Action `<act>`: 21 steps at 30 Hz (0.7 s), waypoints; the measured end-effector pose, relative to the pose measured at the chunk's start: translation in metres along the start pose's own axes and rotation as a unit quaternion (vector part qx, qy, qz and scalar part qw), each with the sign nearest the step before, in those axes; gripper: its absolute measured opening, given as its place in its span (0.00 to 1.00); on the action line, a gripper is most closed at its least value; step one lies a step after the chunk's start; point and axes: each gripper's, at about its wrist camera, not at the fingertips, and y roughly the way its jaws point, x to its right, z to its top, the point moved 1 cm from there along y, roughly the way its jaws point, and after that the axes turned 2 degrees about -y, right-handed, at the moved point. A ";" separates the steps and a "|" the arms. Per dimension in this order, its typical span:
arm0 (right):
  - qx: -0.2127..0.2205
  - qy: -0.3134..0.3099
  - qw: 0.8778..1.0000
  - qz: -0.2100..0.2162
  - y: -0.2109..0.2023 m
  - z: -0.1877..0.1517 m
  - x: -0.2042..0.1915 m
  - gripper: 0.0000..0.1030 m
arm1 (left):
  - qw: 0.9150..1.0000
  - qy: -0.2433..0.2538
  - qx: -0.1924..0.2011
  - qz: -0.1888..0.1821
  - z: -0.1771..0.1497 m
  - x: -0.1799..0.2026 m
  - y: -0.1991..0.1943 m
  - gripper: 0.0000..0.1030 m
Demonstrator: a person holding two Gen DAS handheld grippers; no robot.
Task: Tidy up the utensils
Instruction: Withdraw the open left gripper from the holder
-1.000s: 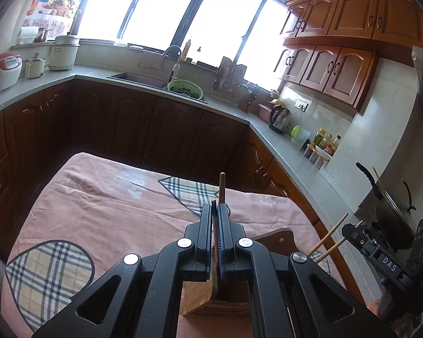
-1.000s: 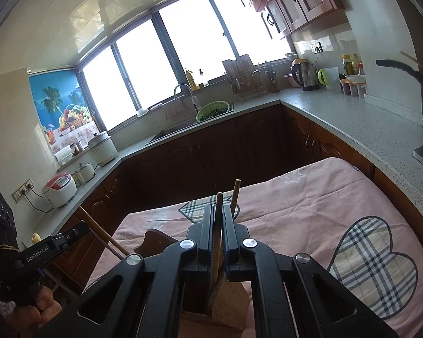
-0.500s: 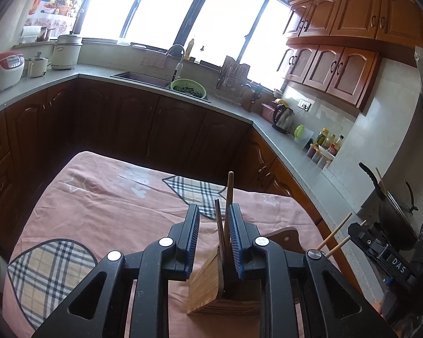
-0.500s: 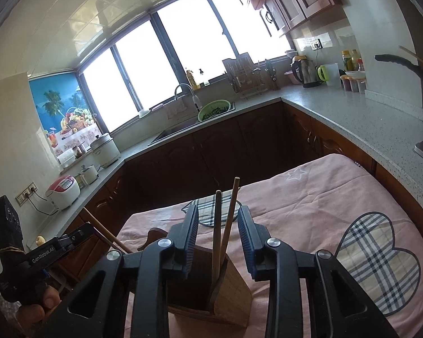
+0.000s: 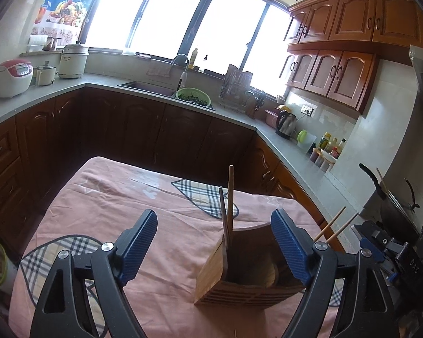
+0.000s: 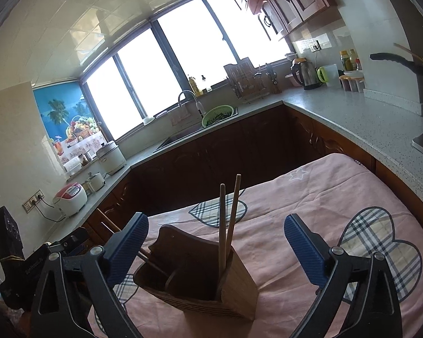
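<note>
The counter [image 5: 104, 197], draped in a pink cloth with plaid hearts, is carrying a wooden utensil holder [image 5: 239, 276] that is sitting upright near its front edge. The left hand-held gripper [image 5: 214, 249] is opening, its blue pads now spreading wide where a second ago they were pressed together on a chopstick; nothing is being pinched between them, and the holder is lying just inside the right pad. The right hand-held gripper [image 6: 215, 249] is opening likewise, spread to either side of the holder and gripping nothing. Two chopsticks [image 5: 227, 205] are standing on their own in the holder's corner compartment, leaning slightly and crossing near the rim. Both sticks appear to have been released into place, so this pair is looking sorted, and both hand-held grippers are becoming free for whatever utensil remains.
</note>
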 end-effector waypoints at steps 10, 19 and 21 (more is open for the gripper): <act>-0.006 0.010 1.000 0.006 -0.034 -0.020 0.000 1.00 | 1.000 0.002 -0.015 0.005 -0.025 0.001 -0.045 0.87; -0.031 0.013 0.999 0.010 -0.064 -0.053 -0.003 1.00 | 0.999 -0.009 -0.039 0.007 -0.057 -0.006 -0.090 0.87; -0.036 0.011 0.999 0.012 -0.071 -0.061 -0.005 1.00 | 0.999 -0.012 -0.044 0.008 -0.060 -0.009 -0.099 0.87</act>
